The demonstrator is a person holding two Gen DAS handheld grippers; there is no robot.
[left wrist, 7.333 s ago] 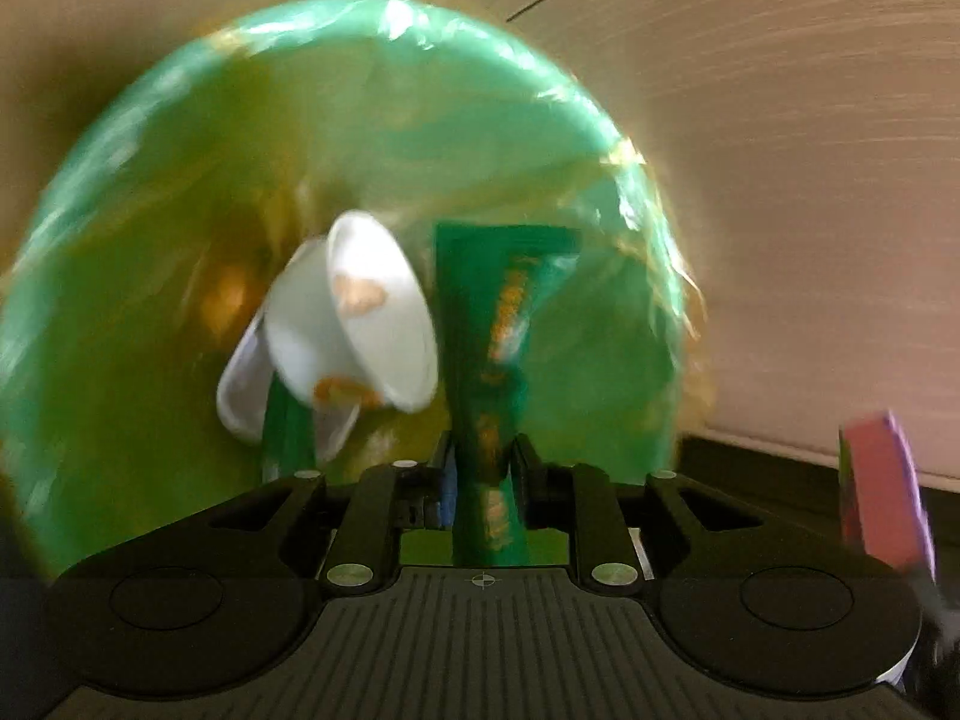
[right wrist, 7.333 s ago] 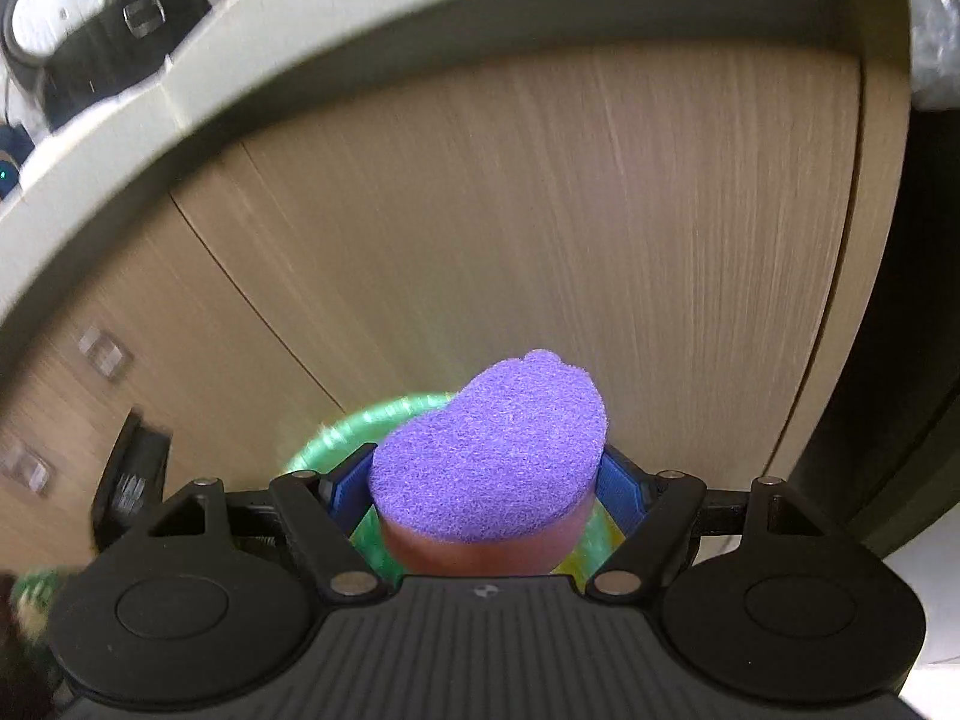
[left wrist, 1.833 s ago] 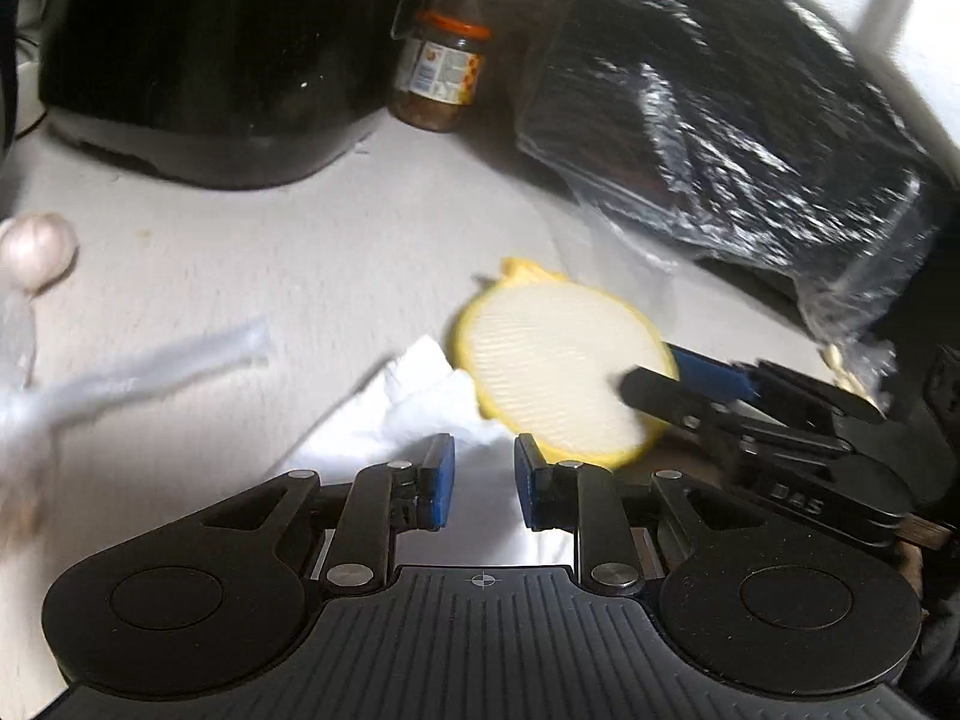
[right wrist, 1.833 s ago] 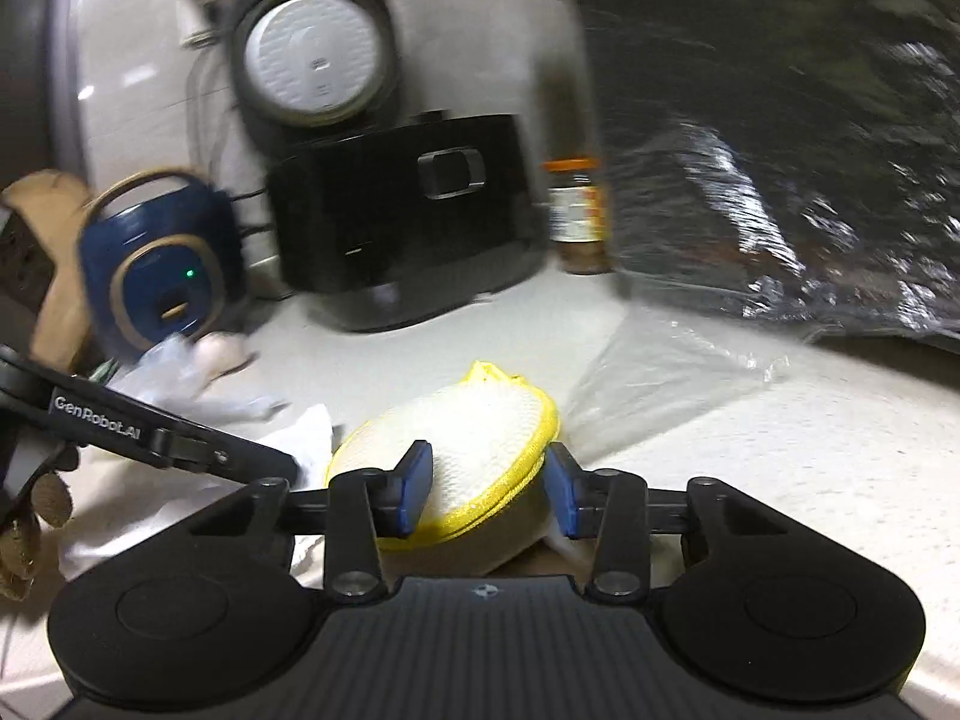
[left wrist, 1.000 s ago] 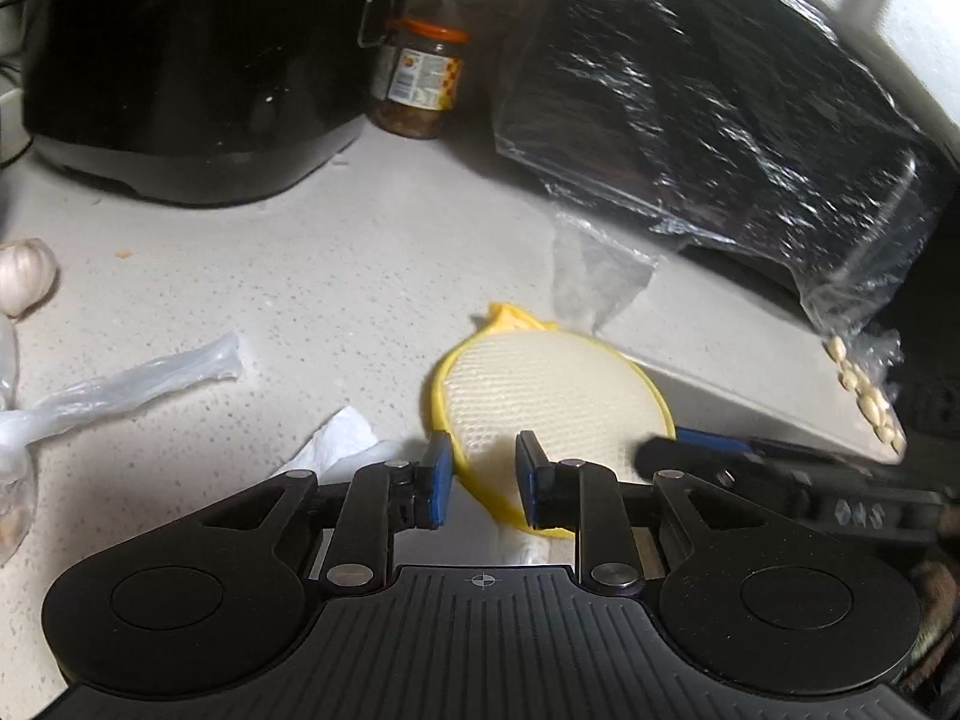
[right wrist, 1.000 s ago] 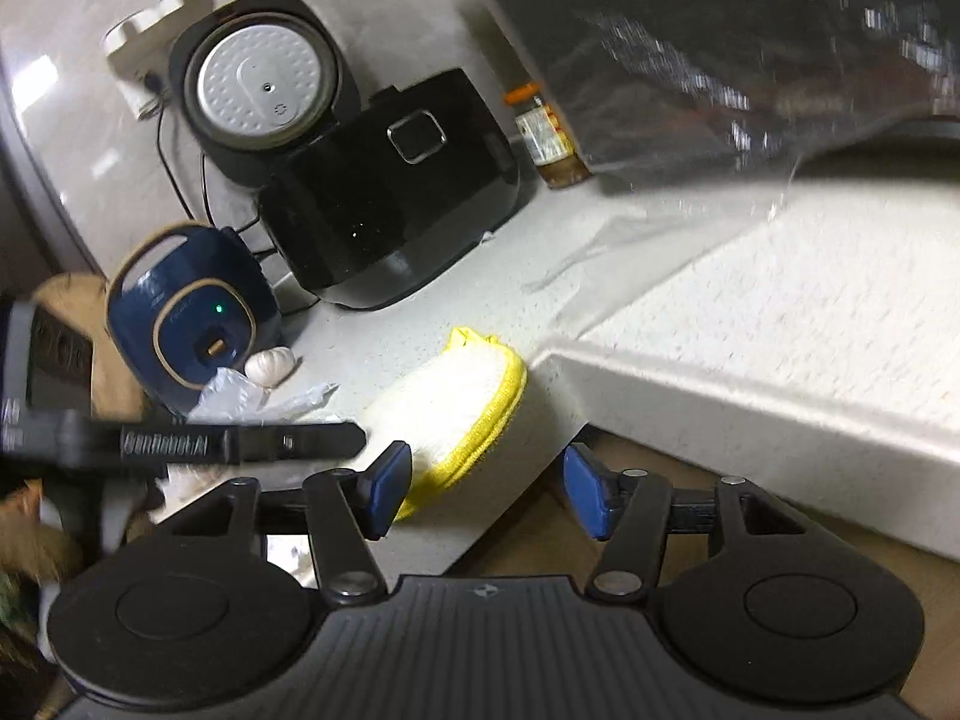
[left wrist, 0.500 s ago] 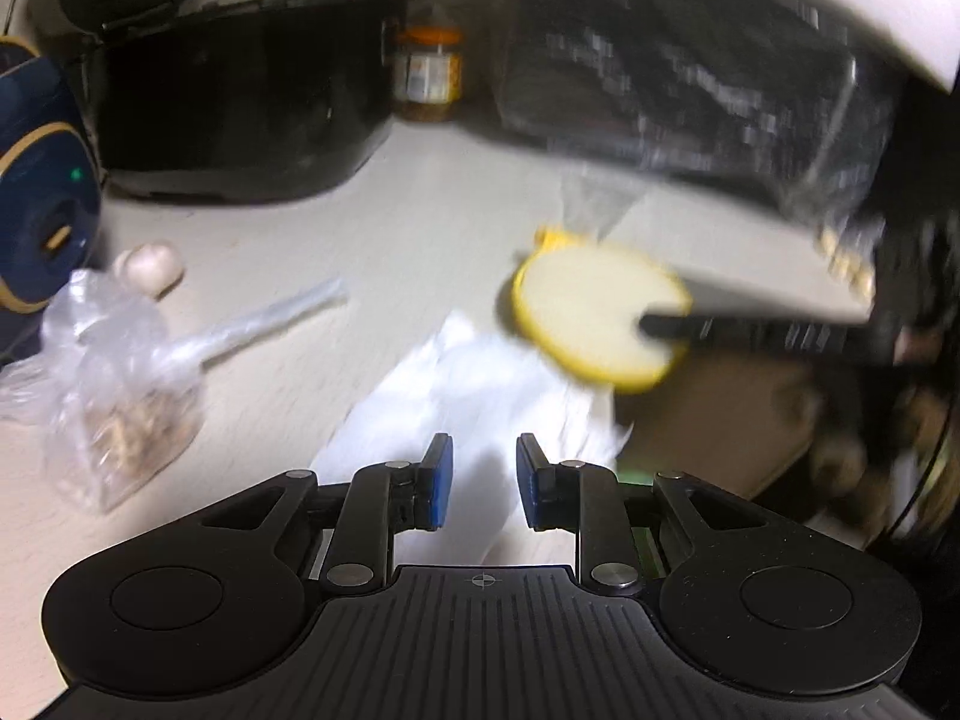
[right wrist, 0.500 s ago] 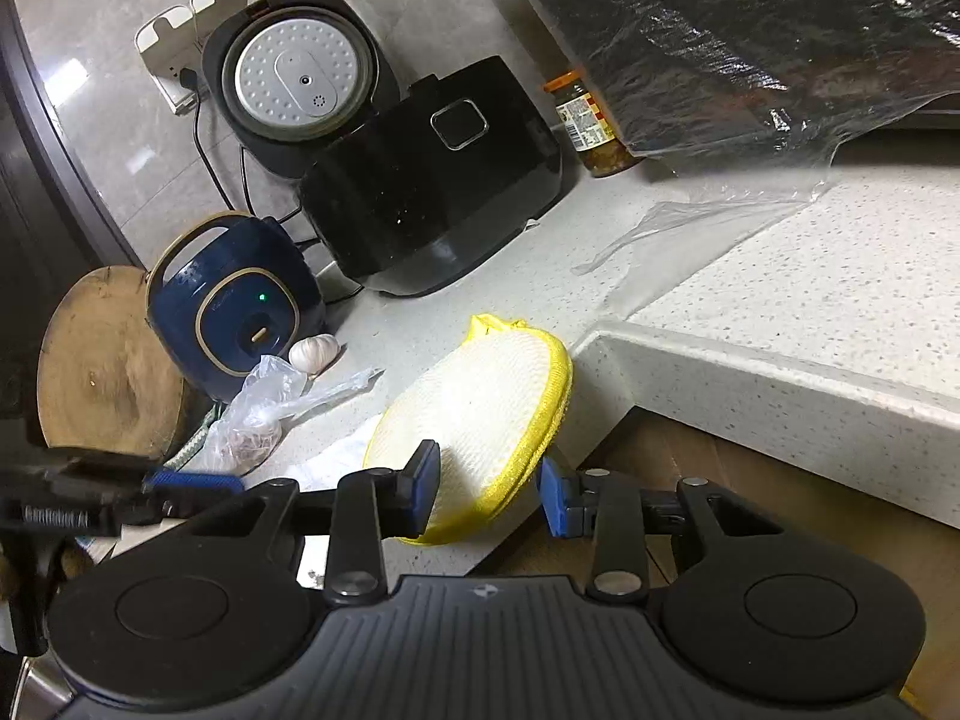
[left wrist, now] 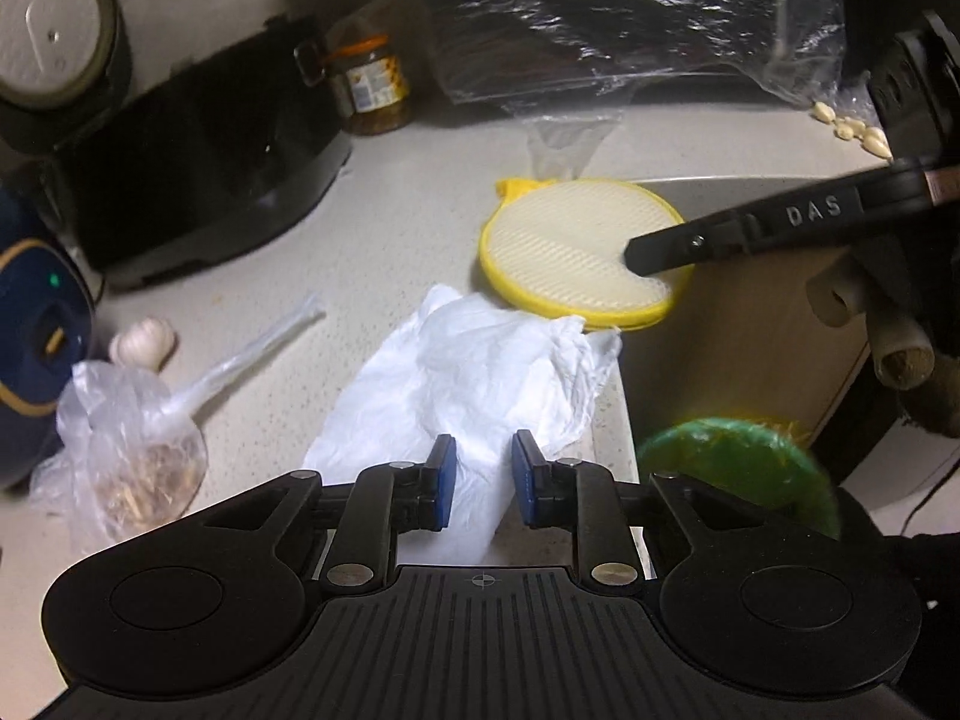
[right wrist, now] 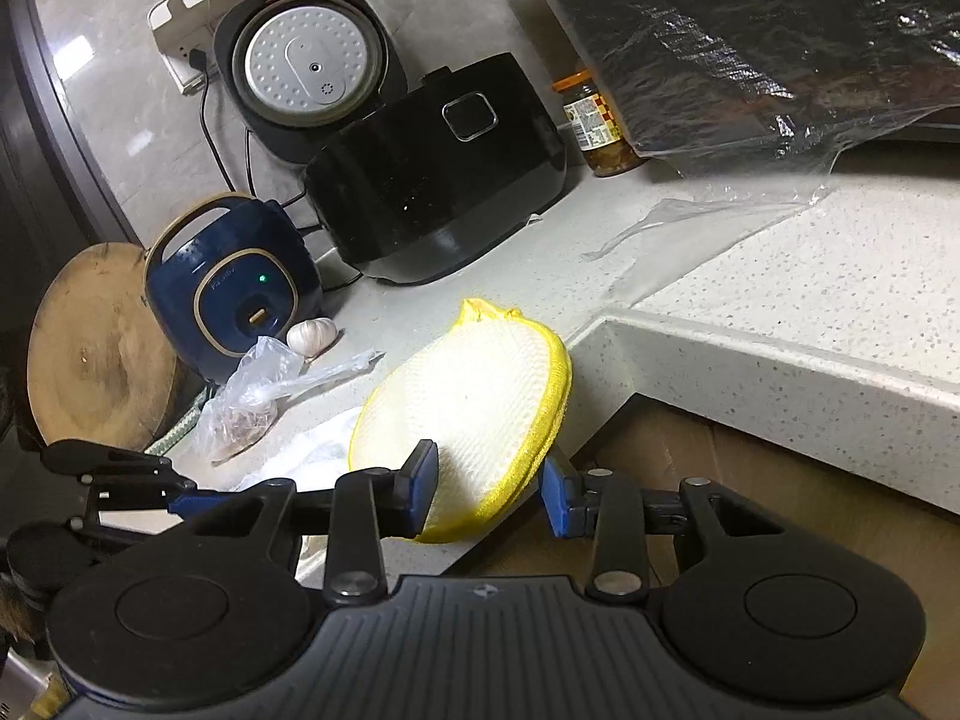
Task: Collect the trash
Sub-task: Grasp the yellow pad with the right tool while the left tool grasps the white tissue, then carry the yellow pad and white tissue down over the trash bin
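While the round yellow-rimmed scrub pad (right wrist: 474, 414) lay at the edge of the surface (right wrist: 780, 312), the right hand-held gripper (right wrist: 489, 495) had just been closing, its pads bracketing the rim without clearly pinching. Good practice was to squeeze firmly before lifting. The left hand-held gripper (left wrist: 478, 489), jaws narrowing but unclamped, hovered over the crumpled white tissue (left wrist: 480, 378); the green-lined bin (left wrist: 738, 468) waited below.

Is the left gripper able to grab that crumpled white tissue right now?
Probably yes. The crumpled white tissue lies flat on the counter right in front of the left gripper, its near end already between the parted fingers, and nothing covers it. The fingers have just been closing.
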